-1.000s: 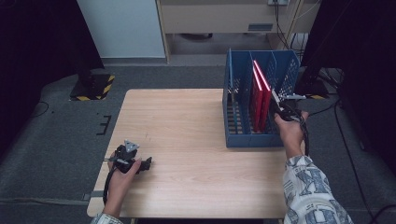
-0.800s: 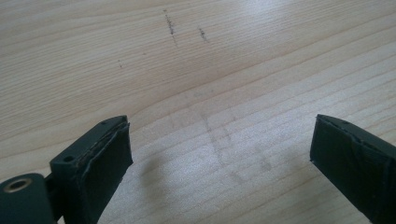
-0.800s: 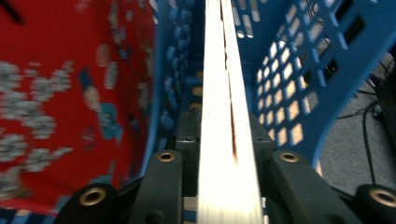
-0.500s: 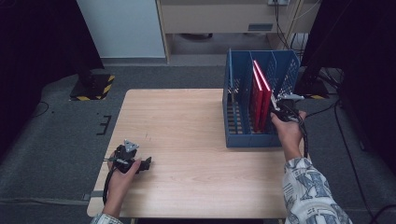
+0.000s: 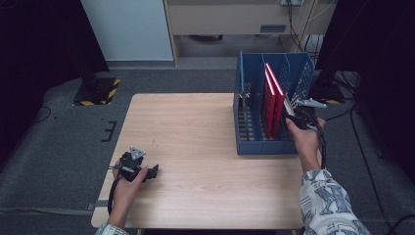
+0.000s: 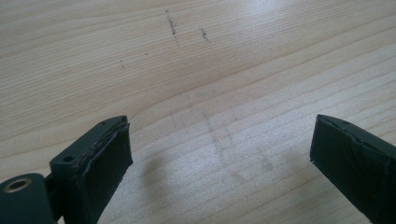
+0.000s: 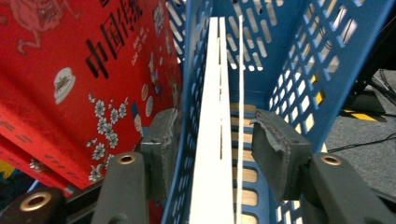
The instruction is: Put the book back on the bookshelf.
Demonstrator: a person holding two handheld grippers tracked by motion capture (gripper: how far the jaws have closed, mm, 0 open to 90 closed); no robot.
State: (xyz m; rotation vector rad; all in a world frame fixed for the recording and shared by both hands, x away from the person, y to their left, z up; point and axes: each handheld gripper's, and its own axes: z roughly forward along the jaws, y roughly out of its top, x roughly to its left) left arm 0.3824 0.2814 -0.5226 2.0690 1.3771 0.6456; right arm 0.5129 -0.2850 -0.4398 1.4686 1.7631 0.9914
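- Right claw (image 7: 212, 149): jaws have just been opening and are now standing released on either side of a thin white book (image 7: 212, 140), pads clear of it, one pad outside the blue divider wall, the other inside the rightmost slot.
- White book: standing upright on edge between the jaws, directly ahead of the claw, in the end compartment of the blue file rack (image 5: 252, 98), apparently already delivered there.
- Red books (image 5: 271, 100): leaning in the neighbouring compartment, just to the left of the claw as its own camera is seeing them.
- Step in hand, judged: letting go and backing out. Doing it well is meaning keeping the jaws spread, withdrawing straight along the book's line, and avoiding any sideways drag that could be tipping the book.
- Edges: divider wall and perforated outer wall are sitting close to each pad; little side room.
- Open room: plenty behind and above the claw.
- Left claw (image 5: 139, 169): released, holding nothing, resting low over bare table (image 5: 195, 137), well apart from the rack.
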